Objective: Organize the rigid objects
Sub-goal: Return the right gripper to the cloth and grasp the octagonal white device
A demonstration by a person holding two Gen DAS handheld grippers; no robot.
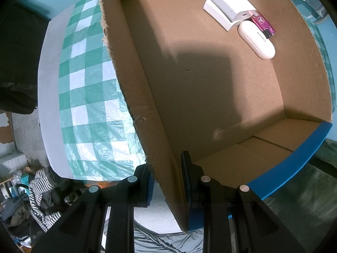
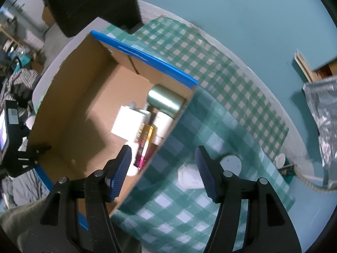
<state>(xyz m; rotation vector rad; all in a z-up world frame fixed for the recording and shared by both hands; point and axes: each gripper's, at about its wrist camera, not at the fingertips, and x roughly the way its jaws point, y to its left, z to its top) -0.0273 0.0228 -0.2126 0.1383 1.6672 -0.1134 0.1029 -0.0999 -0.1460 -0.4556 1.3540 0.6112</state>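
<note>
Cardboard box (image 1: 210,88) is already holding several items — left gripper (image 1: 167,181) is clamping its wall, right gripper (image 2: 163,168) is hanging open, empty; round white pieces (image 2: 230,162) are still waiting on the counter (image 2: 210,105).

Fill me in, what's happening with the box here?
A person is sorting small items into a cardboard box on a green checked tablecloth. The left gripper is shut on the box's side wall, steadying it. The right gripper is open and empty above the box's edge, its fingers having just been opening. Already in the box's corner: white chargers, a white oval case, a pink lighter and a green cylinder. White round items lie on the cloth.
</note>
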